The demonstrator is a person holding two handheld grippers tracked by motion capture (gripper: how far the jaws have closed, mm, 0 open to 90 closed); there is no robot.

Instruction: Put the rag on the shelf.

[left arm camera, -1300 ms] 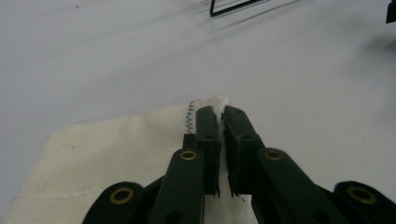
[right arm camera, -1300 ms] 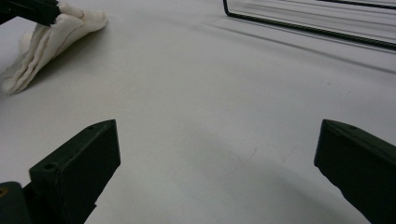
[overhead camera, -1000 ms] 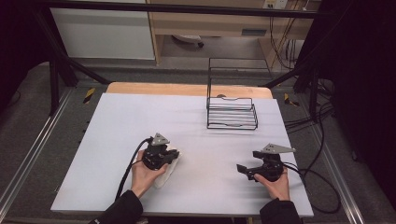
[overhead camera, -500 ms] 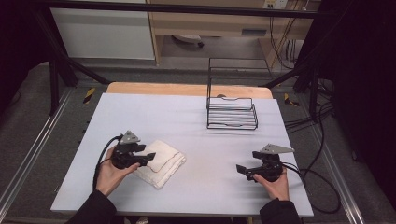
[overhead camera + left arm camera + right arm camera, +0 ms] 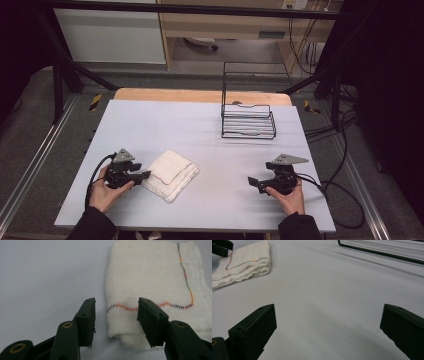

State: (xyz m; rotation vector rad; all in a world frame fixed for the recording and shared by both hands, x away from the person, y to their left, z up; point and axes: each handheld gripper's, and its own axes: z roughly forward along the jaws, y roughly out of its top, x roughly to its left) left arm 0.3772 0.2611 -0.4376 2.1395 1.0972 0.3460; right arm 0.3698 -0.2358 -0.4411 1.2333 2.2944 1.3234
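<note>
The left tongs (image 5: 146, 174) have backed off the folded cloth (image 5: 171, 174), spread and just narrowing, ready to re-pinch its near corner; the right tongs (image 5: 254, 183) wait, spread.

White cloth (image 5: 152, 277), and there's a zigzag stitch line running rainbow across it: red, orange, blue, dark. Both claws are black, the left claw (image 5: 116, 317) with brass-coloured rivets, the right claw (image 5: 328, 332) plain. Pale lilac-grey surface (image 5: 165, 125), tan wood at its far edge. Black wire rack (image 5: 248, 120).
</note>
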